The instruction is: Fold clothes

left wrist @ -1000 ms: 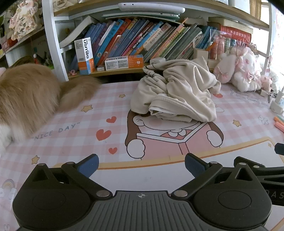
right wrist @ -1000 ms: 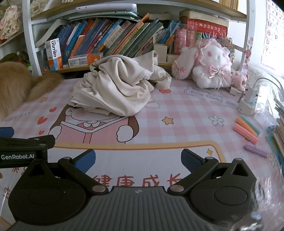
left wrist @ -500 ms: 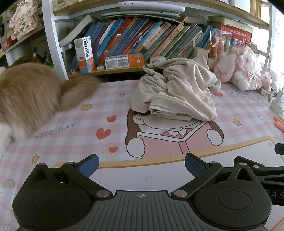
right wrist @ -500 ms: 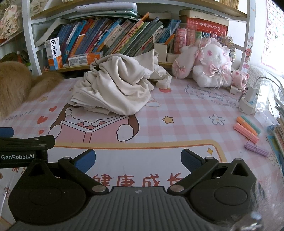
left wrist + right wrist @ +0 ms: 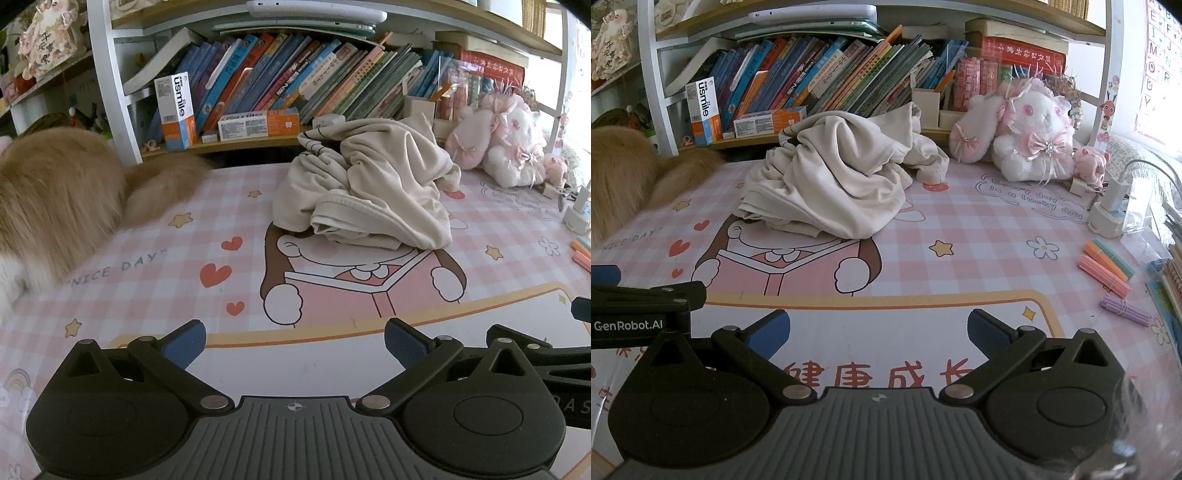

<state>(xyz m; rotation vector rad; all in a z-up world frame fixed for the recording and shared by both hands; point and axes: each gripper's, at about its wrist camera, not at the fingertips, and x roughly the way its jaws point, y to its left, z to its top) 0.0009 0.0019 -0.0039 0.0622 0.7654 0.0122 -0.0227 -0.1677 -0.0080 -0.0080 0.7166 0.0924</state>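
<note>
A crumpled cream garment [image 5: 365, 188] [image 5: 842, 177] lies in a heap at the back middle of the pink cartoon desk mat [image 5: 147, 258] [image 5: 960, 236]. My left gripper [image 5: 294, 341] hovers near the front edge, open, nothing between its blue-padded fingers [image 5: 184, 341]. My right gripper [image 5: 877, 332] is beside it to the right, also open and empty, well short of the garment. The left gripper's side [image 5: 642, 306] shows at the left of the right wrist view.
A fluffy orange cat [image 5: 55, 199] [image 5: 617, 173] lies at the left of the mat. A bookshelf [image 5: 280, 85] runs along the back. Pink and white plush toys [image 5: 1030, 136] sit back right. A charger [image 5: 1115, 210], bundled pens [image 5: 1108, 266] and notebooks [image 5: 1167, 280] line the right edge.
Both grippers have stayed almost still and open. The cat's tail has shifted slightly; the garment has not moved.
</note>
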